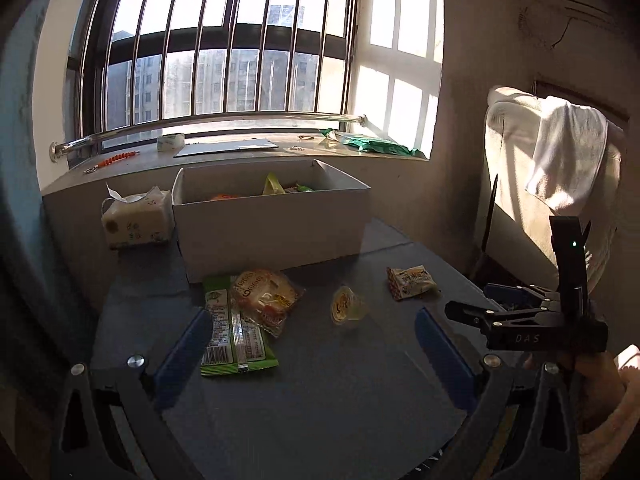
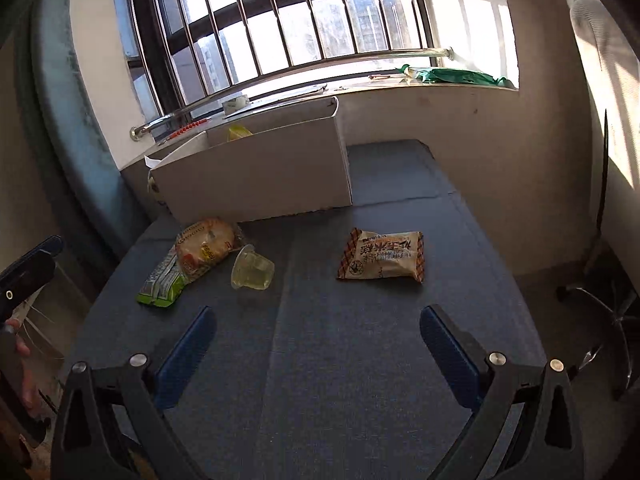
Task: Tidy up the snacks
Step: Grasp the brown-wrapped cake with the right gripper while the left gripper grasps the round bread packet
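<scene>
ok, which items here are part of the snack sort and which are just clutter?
Job:
white box
green packet
round pastry pack
jelly cup
checkered-edge snack pack

Clutter:
tissue pack
tape roll
green bag on the sill
towel on the chair

Sunlight poured through a barred window (image 1: 224,52) at 12 o'clock — apartment blocks beyond — onto a cluttered sill (image 1: 248,152), while a towel-draped chair (image 1: 560,168) stood at 3 o'clock against a beige wall (image 1: 500,40).

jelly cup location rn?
On the blue table mat, lying on its side: the jelly cup sits just right of the round bread packet and left of the rice cake packet.
</scene>
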The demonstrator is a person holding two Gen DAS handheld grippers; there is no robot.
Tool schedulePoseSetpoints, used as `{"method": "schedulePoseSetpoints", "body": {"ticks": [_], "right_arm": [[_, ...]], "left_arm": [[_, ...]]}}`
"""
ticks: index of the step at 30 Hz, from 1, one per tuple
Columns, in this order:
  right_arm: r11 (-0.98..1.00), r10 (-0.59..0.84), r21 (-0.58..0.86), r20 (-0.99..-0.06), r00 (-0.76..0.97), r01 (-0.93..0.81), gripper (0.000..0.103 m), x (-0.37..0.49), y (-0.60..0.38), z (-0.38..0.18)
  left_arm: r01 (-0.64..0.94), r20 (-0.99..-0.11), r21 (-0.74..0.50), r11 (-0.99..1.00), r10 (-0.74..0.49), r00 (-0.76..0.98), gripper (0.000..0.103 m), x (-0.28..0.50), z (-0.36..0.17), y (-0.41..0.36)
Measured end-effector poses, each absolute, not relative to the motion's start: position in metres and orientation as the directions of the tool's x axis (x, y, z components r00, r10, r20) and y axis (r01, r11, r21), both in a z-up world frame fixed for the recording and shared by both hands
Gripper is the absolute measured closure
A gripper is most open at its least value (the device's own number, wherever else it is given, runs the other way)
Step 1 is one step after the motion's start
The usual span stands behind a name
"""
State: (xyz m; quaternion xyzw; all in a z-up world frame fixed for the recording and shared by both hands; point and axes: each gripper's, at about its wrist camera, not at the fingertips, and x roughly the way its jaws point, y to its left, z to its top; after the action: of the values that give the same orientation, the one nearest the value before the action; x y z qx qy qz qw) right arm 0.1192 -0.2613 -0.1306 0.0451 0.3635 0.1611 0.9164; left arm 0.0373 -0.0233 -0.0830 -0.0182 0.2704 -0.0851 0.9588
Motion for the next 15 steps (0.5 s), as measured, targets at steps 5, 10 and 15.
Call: {"method": "schedulePoseSetpoints", "body": {"ticks": [5,10,15], "right_arm": [[0.959,0.282,0.208,-0.712,0.643,-0.191,0.0,0.156,-0.265,-0.143],[0.977,0.207,0.131,-0.781,0.589,-0.169,0.0,0.205,-0.251,-0.161],[0.98,0.181,0.102,-0.816,0.55,-0.17,0.0,0.241,-0.241,-0.177]], "left_arm": [[0.141,-0.529,-0.059,0.988,-0.151,0.835,0.0,0.033,-0.089,-0.023],[0.135,-0.53,-0.07,0.988,-0.152,0.835,0.0,0.032,-0.091,-0.017],[0.122,-0.558,-0.073,0.99,-0.142,0.817,0.0,0.035,-0.099,-0.011]]}}
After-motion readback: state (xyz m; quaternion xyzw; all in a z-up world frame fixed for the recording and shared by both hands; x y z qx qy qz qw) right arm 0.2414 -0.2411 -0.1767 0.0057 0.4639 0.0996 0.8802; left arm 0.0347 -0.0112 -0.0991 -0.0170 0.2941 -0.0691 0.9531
